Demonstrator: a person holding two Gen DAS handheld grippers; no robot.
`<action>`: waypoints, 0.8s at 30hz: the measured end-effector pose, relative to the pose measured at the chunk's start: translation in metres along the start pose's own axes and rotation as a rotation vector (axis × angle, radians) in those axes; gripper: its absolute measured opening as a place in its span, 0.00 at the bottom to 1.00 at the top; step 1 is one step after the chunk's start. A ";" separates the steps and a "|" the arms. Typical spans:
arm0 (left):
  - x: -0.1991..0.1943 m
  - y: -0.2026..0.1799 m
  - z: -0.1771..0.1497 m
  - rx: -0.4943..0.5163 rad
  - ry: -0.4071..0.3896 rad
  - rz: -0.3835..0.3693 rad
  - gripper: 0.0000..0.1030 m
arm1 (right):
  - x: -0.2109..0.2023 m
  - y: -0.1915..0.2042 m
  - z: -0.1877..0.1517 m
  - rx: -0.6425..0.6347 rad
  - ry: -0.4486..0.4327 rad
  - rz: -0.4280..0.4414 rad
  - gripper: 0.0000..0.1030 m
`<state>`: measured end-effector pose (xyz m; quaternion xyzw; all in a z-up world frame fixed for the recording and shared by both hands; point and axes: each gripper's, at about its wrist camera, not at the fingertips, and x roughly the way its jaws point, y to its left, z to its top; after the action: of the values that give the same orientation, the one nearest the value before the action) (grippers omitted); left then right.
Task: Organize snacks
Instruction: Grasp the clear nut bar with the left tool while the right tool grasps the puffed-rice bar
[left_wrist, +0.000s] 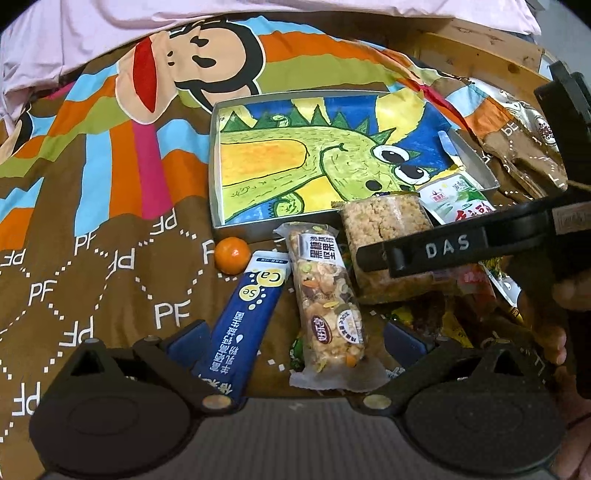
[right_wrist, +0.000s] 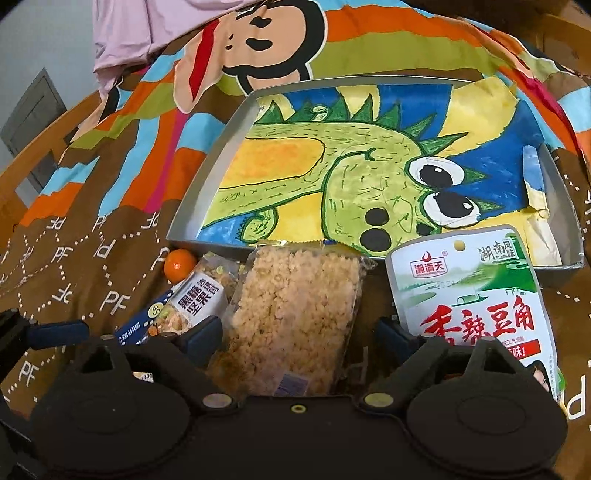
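Right gripper (right_wrist: 295, 332) open, straddling clear-wrapped granular crisp bar (right_wrist: 291, 310); long axis toward tray (right_wrist: 207, 206). Left gripper (left_wrist: 291, 339) open.

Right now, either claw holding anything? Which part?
Nothing held. Right claw is open astride the clear-wrapped crispy rice bar; left claw is open astride the clear-wrapped nut bar.
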<state>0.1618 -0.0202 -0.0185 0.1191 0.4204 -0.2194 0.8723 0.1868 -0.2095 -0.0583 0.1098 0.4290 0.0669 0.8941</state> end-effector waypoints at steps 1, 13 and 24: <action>0.001 0.000 0.000 0.000 0.000 -0.002 0.99 | 0.000 0.001 -0.001 -0.004 0.000 -0.001 0.85; -0.003 0.005 -0.001 -0.029 -0.018 -0.027 0.98 | -0.009 0.004 -0.006 -0.032 -0.006 -0.012 0.53; -0.001 0.006 -0.002 -0.010 -0.045 -0.045 0.92 | -0.031 -0.003 -0.019 -0.034 -0.016 -0.012 0.43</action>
<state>0.1628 -0.0144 -0.0188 0.1000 0.4044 -0.2396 0.8770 0.1527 -0.2167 -0.0477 0.0924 0.4211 0.0680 0.8997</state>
